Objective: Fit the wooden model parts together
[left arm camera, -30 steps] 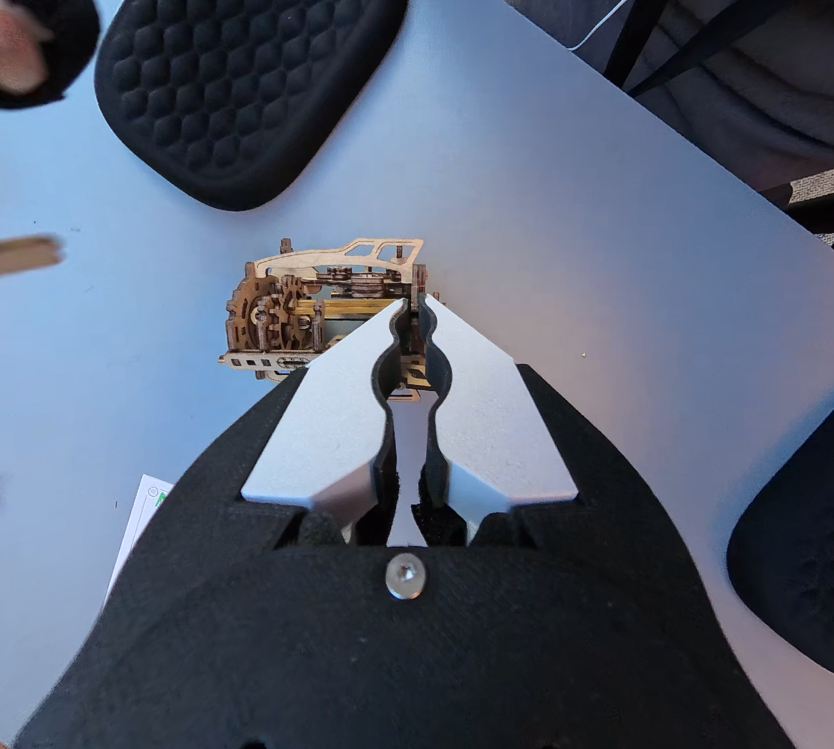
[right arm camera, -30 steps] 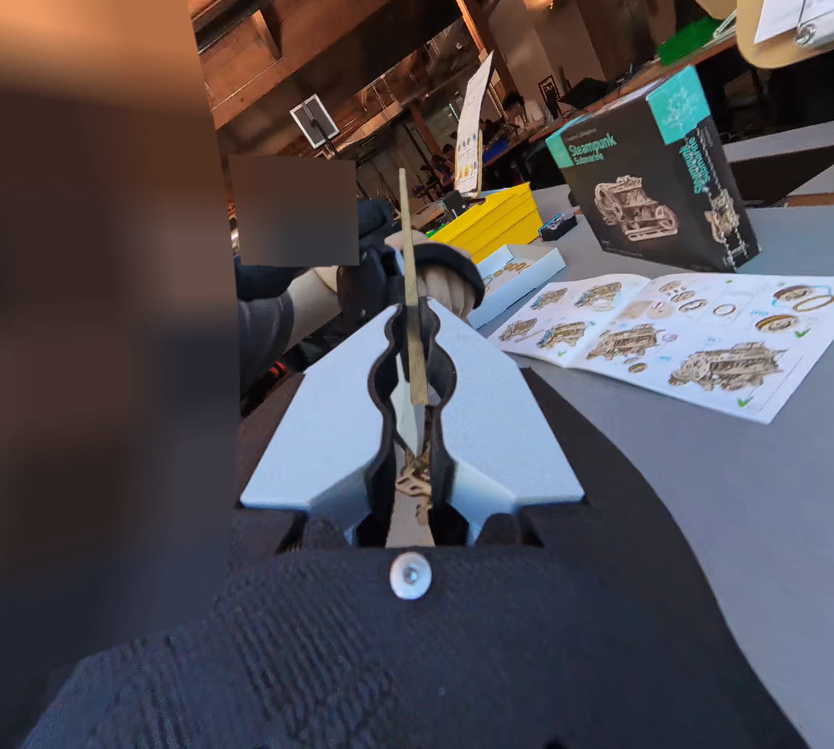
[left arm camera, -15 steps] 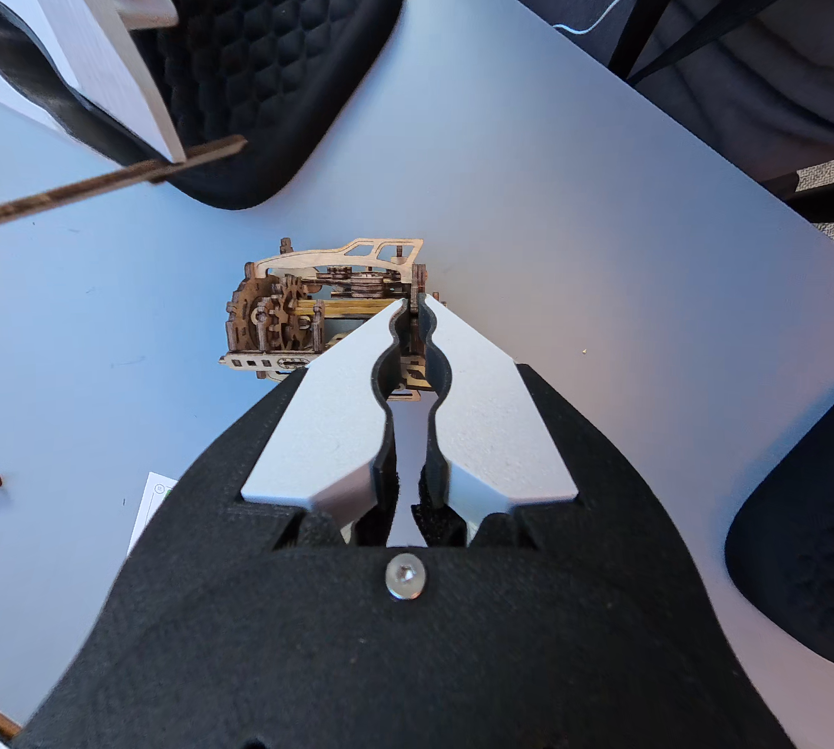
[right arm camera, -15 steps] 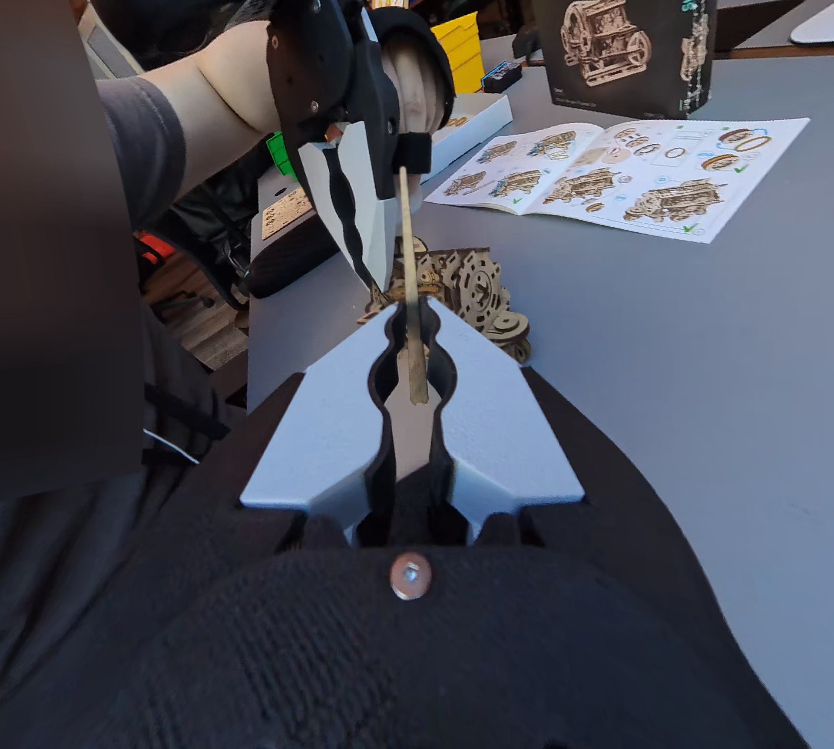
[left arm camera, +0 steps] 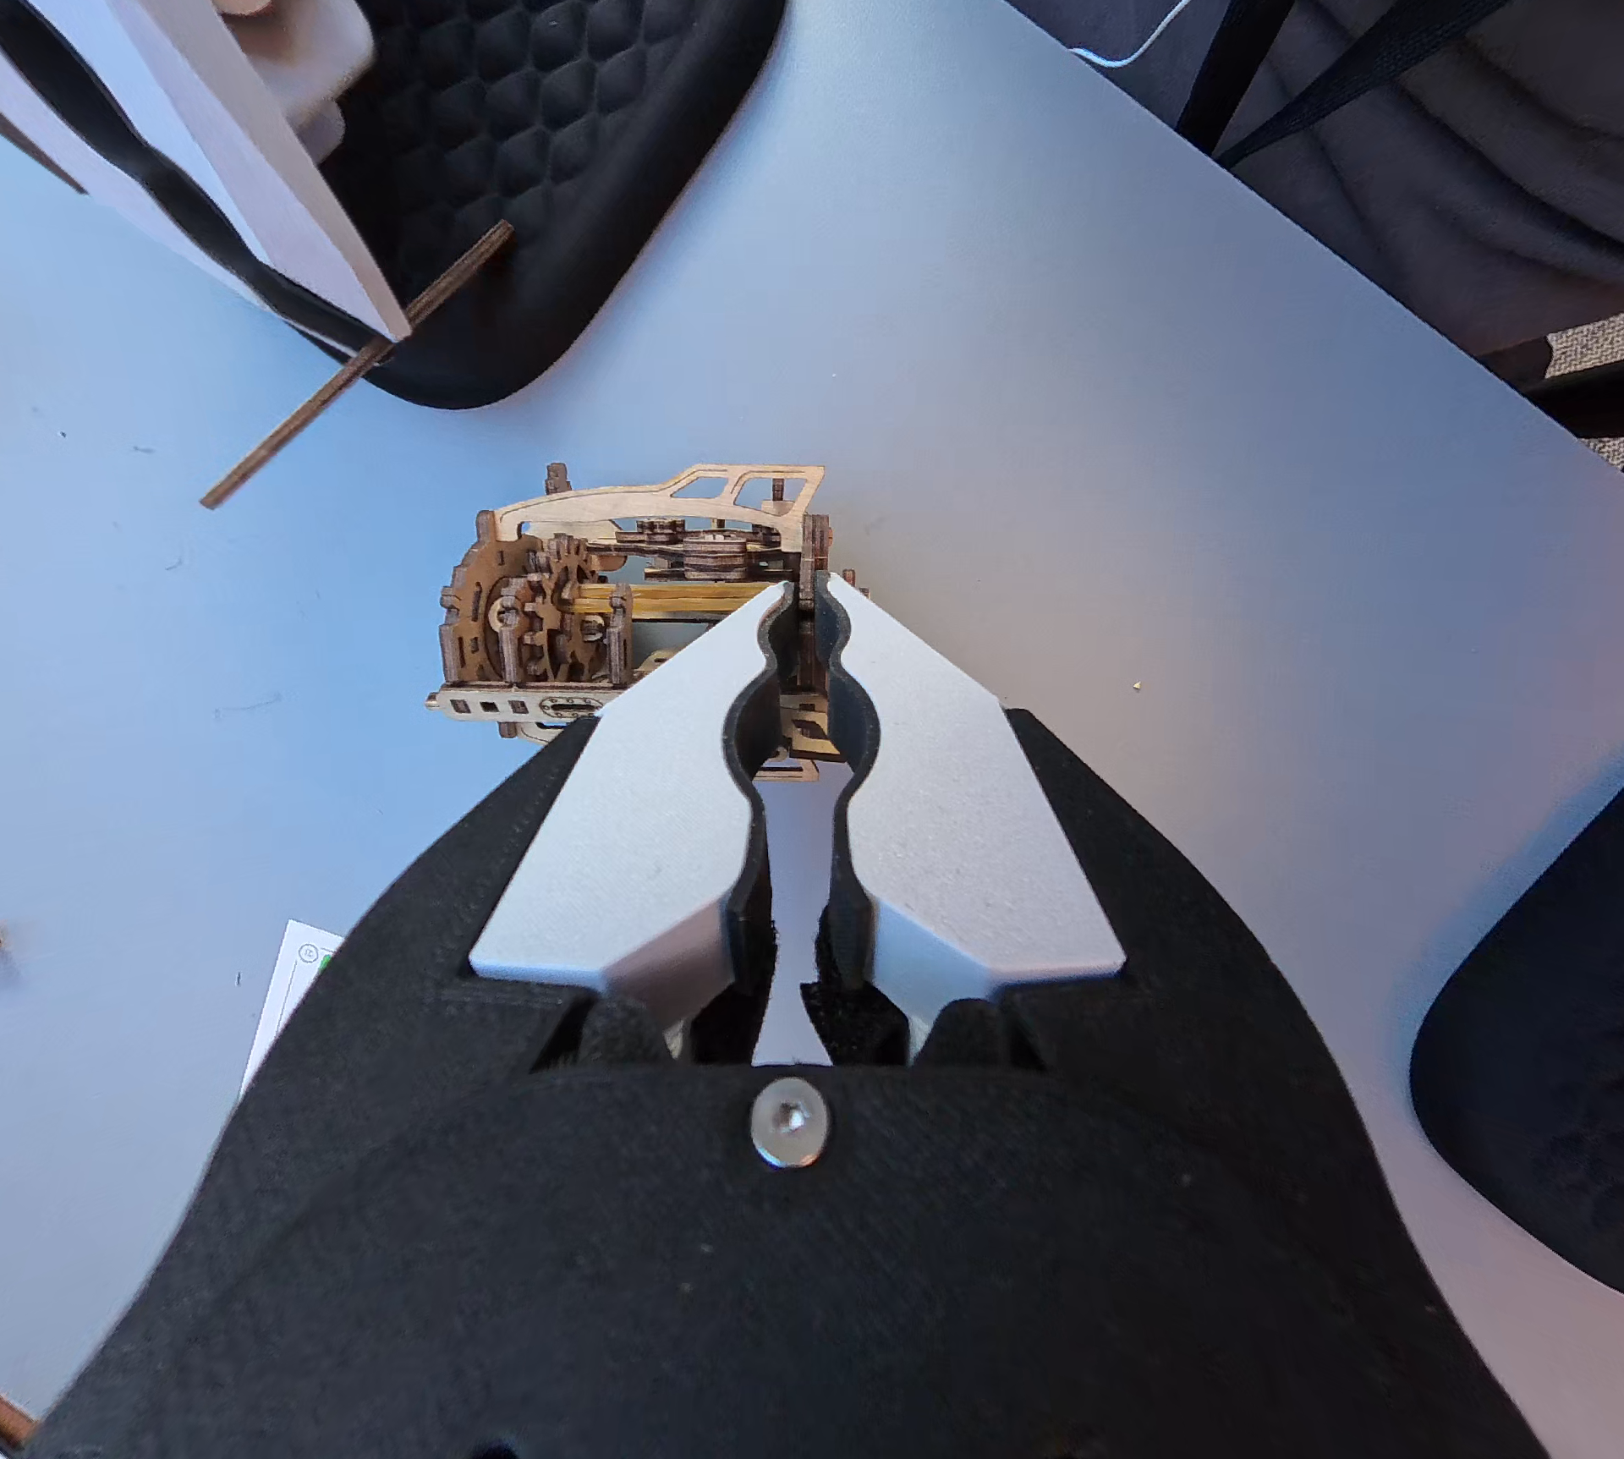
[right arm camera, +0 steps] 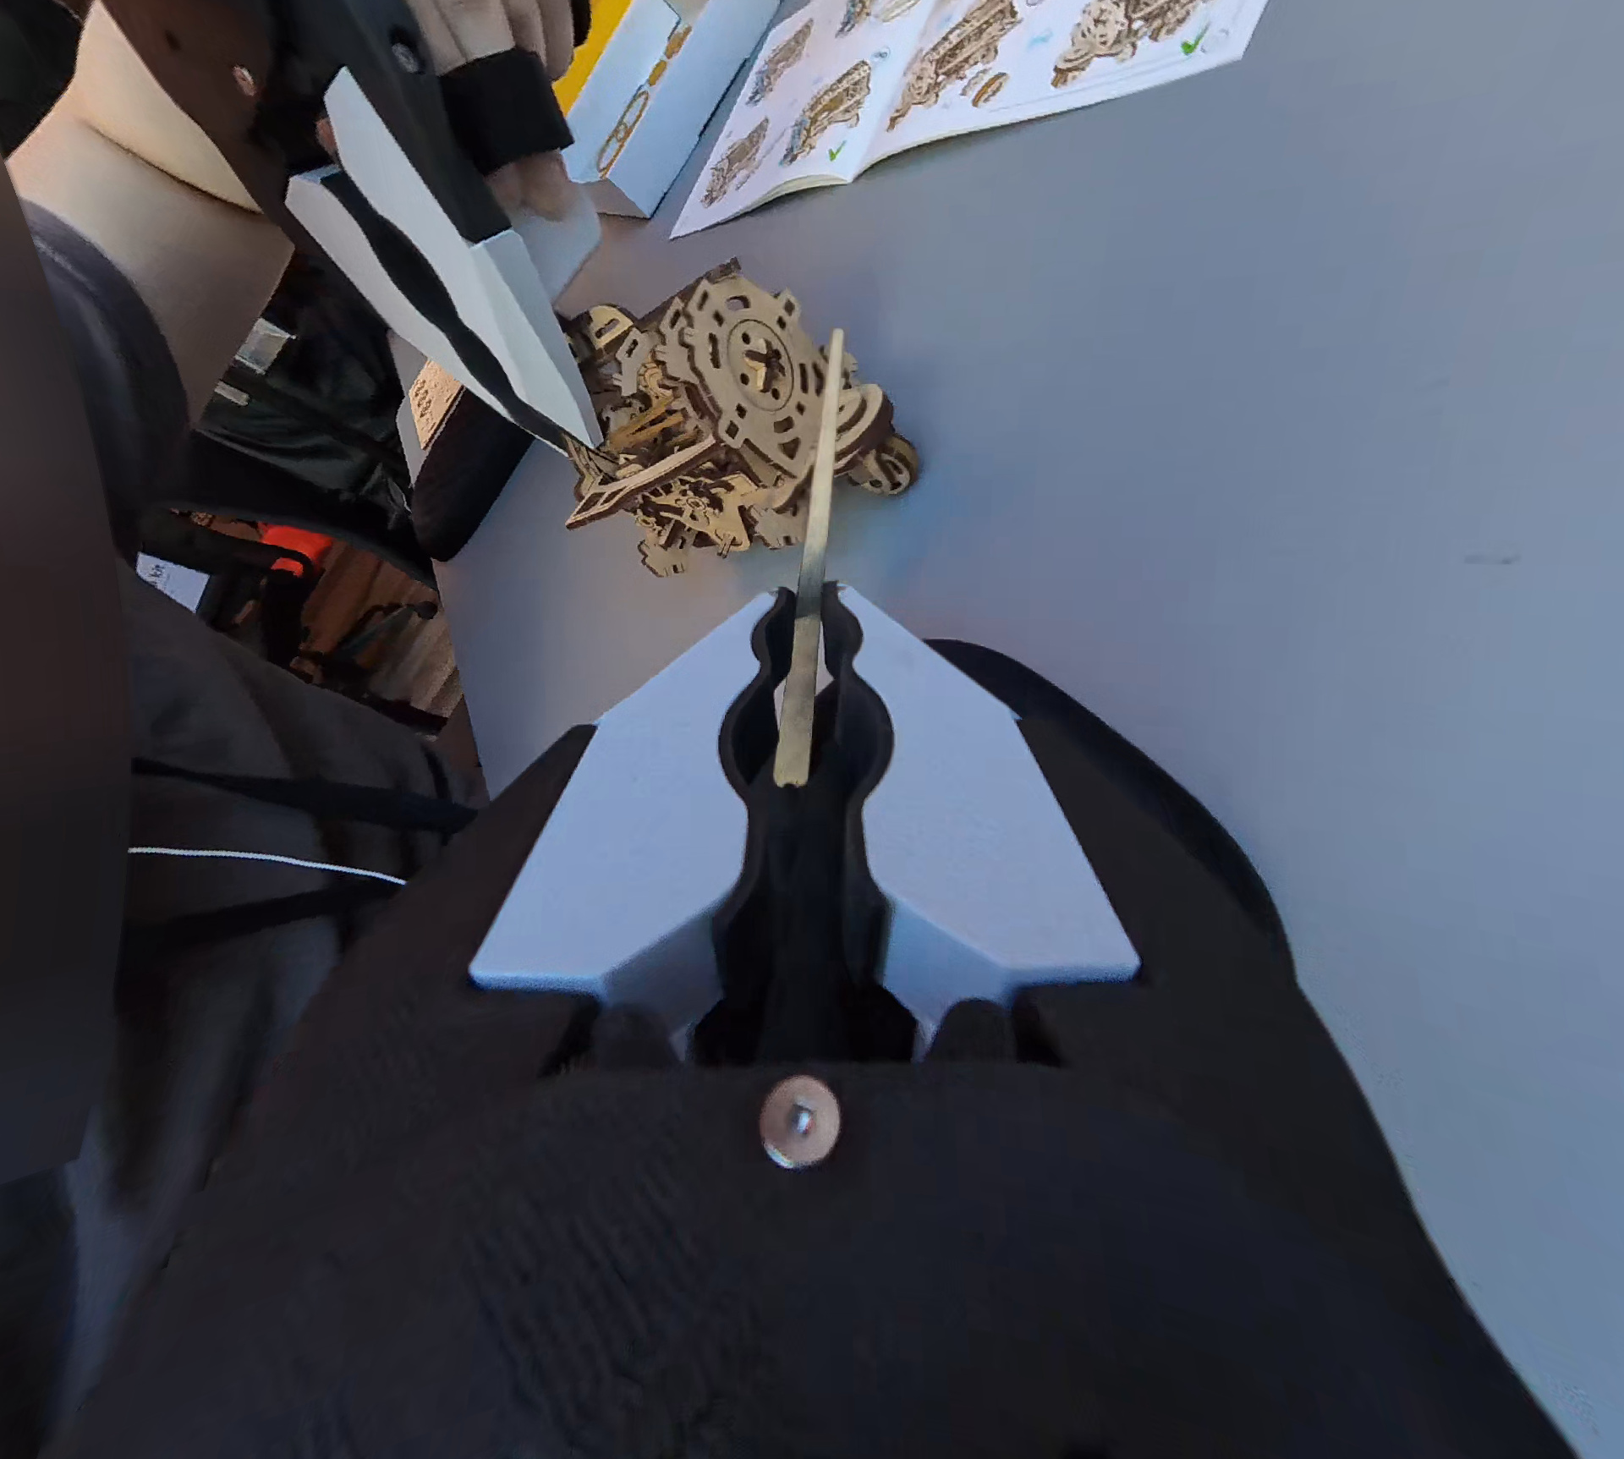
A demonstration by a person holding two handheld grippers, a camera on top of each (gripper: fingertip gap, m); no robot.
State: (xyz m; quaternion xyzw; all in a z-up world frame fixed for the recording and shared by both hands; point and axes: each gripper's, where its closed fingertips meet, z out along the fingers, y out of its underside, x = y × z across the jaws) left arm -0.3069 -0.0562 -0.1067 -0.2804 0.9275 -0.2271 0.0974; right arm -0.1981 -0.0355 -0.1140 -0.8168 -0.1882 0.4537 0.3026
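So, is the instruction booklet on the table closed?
No, the instruction booklet lies open on the grey table, both pages of pictured steps showing.

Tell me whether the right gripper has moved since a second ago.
Yes. The right gripper with its thin wooden piece has come in over the black pad, toward the wooden model on the table.

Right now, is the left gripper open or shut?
Shut: the left gripper pinches an end panel of the wooden model, which rests on the table.
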